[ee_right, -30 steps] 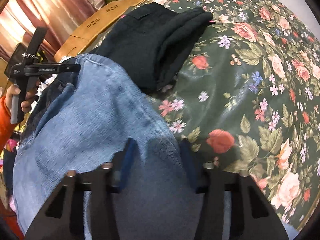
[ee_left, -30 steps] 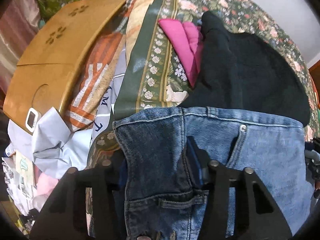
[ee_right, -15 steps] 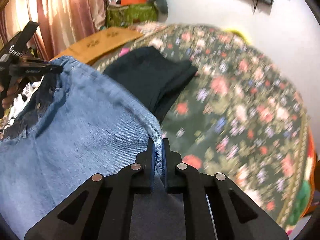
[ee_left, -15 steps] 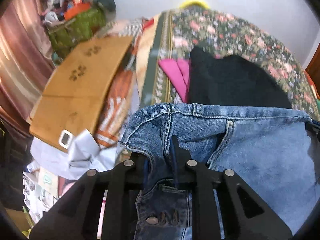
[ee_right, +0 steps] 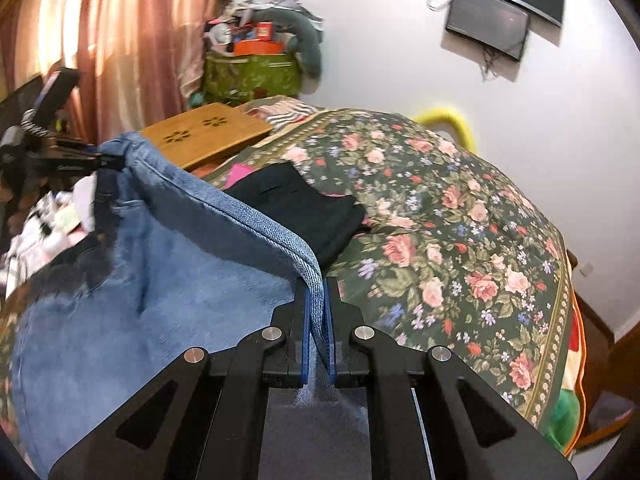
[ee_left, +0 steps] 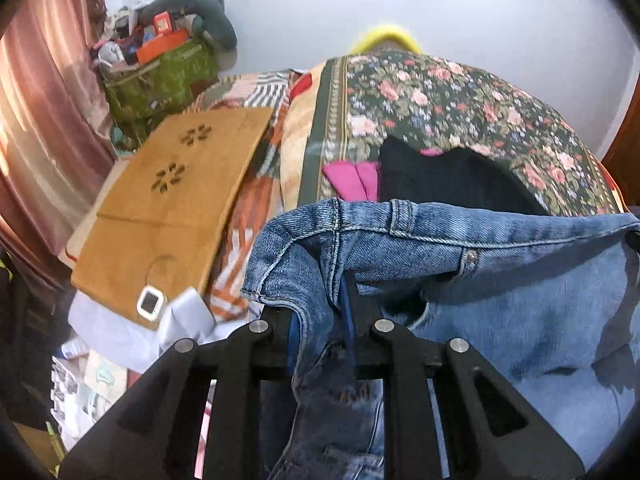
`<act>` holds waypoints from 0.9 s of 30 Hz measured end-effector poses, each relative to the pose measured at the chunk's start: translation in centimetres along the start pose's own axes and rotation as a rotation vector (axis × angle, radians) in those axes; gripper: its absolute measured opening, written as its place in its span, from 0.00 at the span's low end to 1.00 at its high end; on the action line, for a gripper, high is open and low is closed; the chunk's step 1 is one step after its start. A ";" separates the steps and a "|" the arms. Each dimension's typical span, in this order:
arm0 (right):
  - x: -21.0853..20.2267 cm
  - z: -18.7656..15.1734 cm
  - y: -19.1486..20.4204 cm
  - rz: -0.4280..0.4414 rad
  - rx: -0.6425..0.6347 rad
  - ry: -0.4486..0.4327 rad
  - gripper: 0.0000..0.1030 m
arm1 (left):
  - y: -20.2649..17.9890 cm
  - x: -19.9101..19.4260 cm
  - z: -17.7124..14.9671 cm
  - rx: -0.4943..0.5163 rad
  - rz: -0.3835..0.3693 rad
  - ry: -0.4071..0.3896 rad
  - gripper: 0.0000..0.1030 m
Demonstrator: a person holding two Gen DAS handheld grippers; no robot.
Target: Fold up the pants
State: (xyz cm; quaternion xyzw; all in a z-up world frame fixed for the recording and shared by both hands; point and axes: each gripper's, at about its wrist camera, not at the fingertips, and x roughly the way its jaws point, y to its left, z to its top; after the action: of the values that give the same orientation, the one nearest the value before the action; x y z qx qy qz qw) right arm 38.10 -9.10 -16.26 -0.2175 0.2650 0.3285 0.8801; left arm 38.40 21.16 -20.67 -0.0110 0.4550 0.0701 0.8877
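Item: blue denim pants (ee_left: 500, 280), held up above the bed by the waistband, which runs between the two hand-held grippers; the rest of the cloth hangs below and toward the cameras.

Left hand-held gripper (ee_left: 320, 320): black, blue-padded fingers closed narrowly on a bunched end of the waistband near a belt loop. In the right wrist view this hand-held gripper (ee_right: 108, 160) shows at the far left end of the waistband.

Right hand-held gripper (ee_right: 318, 320): black, blue pads pressed together on the opposite end of the waistband, a thin strip of denim (ee_right: 200, 280) clamped between them.

Bed: covered with a dark green floral bedspread (ee_right: 460, 240) patterned in pink roses.

On the bedspread, behind the waistband: a folded black garment (ee_left: 452, 184) lying flat, and just beside it on its left a folded magenta garment (ee_left: 352, 178), partly under the black one.

Left of the bed: a tan wooden board with flower-shaped cut-outs (ee_left: 168, 208); a small white-framed device (ee_left: 150, 302) rests at its near edge.

Far corner: a green fabric bag (ee_right: 252, 74) heaped with assorted items, beside pink curtains (ee_right: 100, 40).

Wall: a dark screen (ee_right: 488, 26) mounted high on the right.
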 end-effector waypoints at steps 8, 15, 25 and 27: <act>-3.5 -2.3 3.3 0.078 0.019 0.033 0.05 | 1.0 -3.3 -2.9 -0.002 -0.018 -0.014 0.19; -6.2 -4.9 6.8 0.107 0.029 0.051 0.05 | 1.1 -5.9 -5.9 0.040 0.053 -0.012 0.18; -7.7 -8.2 10.9 0.149 0.053 0.091 0.05 | 2.9 -8.9 -11.1 -0.010 0.009 0.016 0.18; -7.9 -8.7 11.3 0.153 0.061 0.095 0.05 | 2.9 -9.5 -12.1 -0.014 0.014 0.015 0.18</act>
State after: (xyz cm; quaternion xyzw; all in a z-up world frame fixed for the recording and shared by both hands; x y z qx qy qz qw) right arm 22.38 -9.85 -20.50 -0.1849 0.3322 0.3757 0.8452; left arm 22.84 21.91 -19.94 -0.0143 0.4610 0.0795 0.8837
